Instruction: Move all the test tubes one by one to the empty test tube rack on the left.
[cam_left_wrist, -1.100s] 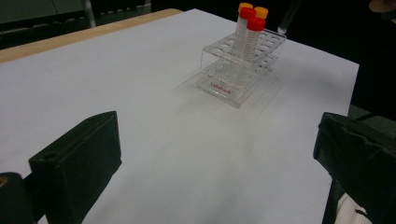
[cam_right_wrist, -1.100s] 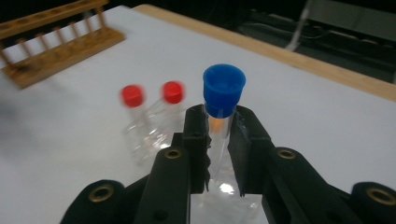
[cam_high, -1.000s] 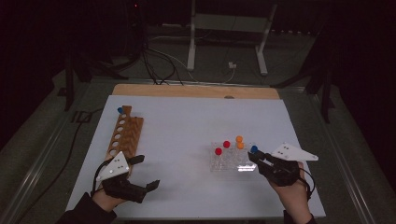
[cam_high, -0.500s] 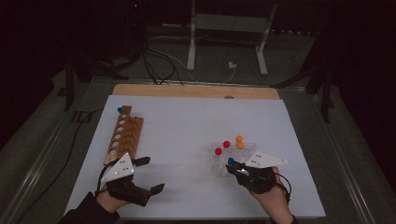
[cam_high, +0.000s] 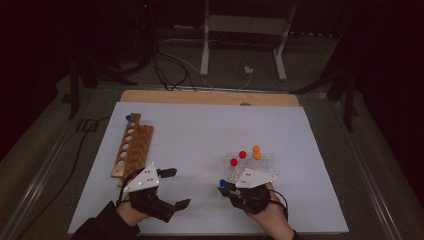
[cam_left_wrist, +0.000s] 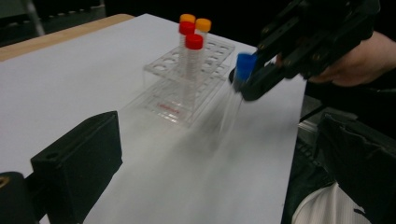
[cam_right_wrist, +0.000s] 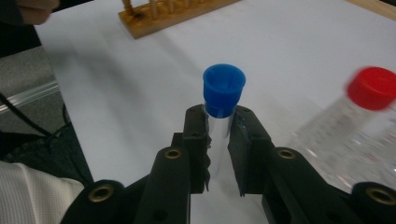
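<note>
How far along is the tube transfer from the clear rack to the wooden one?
Done: one blue-capped tube stands in the wooden rack. In hand: the right gripper clamps a blue tube, off the clear rack. Left: two red tubes and two orange tubes. The left gripper is open.
</note>
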